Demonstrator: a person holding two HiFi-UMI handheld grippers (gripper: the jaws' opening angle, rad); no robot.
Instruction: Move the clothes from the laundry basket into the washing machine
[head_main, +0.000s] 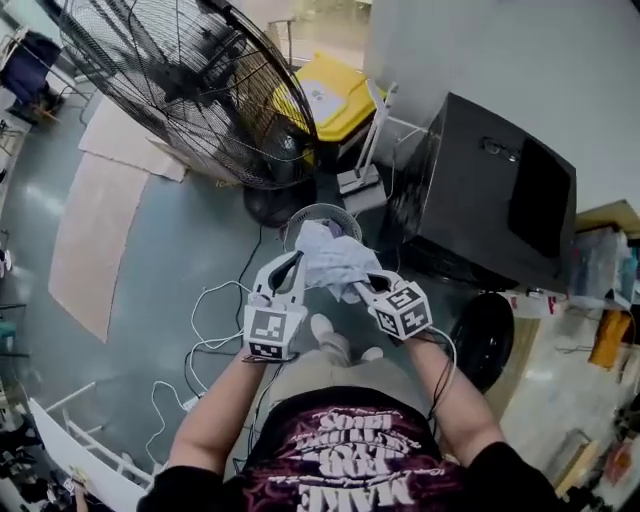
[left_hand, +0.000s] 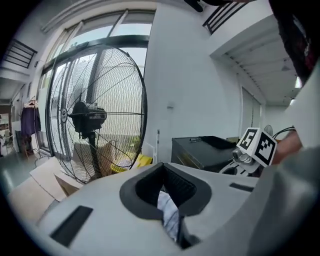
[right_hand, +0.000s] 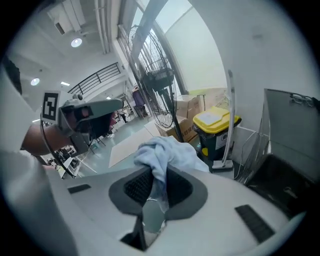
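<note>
In the head view the person stands on a grey-blue floor (head_main: 180, 250) and holds a pale blue cloth (head_main: 335, 255) up between both tools. The left gripper (head_main: 290, 265) pinches its left edge and the right gripper (head_main: 375, 285) its right edge, above the rim of a round basket (head_main: 322, 210) on the floor just beyond. White cables (head_main: 210, 345) trail across the floor on the left, flat cardboard sheets (head_main: 95, 225) lie further out, and a big black fan (head_main: 190, 85) stands at the upper left. A yellow-lidded bin (head_main: 330, 100) sits against the white wall (head_main: 480, 50), and a black appliance (head_main: 490, 190) stands to the right of the basket. In the left gripper view the left gripper (left_hand: 167, 200) has its jaws drawn nearly together, with a strip of the cloth (left_hand: 169, 215) nipped between them. Past it are the fan (left_hand: 95, 125) before tall windows, cardboard (left_hand: 40, 177) on the floor, the appliance (left_hand: 210, 150) by the wall, and the right gripper's marker cube (left_hand: 257, 145). In the right gripper view the right gripper (right_hand: 155, 187) is likewise closed narrowly on the cloth (right_hand: 167, 152), which bunches up above the pads. Behind it are the bin (right_hand: 215, 120), cardboard boxes (right_hand: 187, 107), the fan (right_hand: 160, 82), the left gripper (right_hand: 90, 112) at the left, and a long hall with ceiling lights.
</note>
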